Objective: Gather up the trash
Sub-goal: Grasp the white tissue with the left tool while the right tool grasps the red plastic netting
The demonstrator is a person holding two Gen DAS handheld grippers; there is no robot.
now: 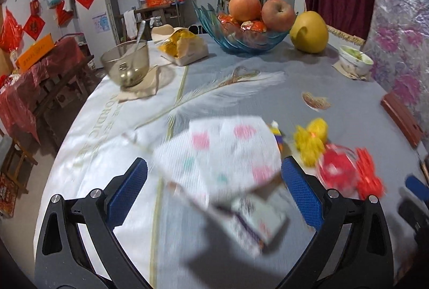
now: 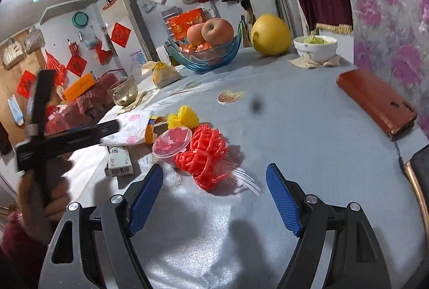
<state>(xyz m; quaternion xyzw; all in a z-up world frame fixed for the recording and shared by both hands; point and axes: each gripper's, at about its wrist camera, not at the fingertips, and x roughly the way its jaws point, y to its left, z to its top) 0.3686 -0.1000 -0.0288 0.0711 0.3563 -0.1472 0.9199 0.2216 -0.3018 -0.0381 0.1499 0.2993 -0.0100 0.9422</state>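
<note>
Left wrist view had the trash pile front and centre: a white polka-dot napkin lay crumpled on the table, blurred, between the blue pads of the left gripper, whose jaws stood wide apart and clamped on nothing. Just below the napkin sat a small white carton, also blurred and lying flat. To the right of the napkin were yellow foam netting, a clear plastic cup with red inside, and red foam netting beside it. Over in the right wrist view, the right gripper hung released, jaws spread, above the cloth, with the red netting just ahead of its left pad and nothing between the pads. A hand gripped the left tool's handle at the frame's left edge. Farther back stood a glass bowl with a spoon in it, a blue glass fruit bowl carrying apples, a yellow pomelo beside it, and a white bowl of greenish scraps. A brown wallet lay near the table's right edge.
</note>
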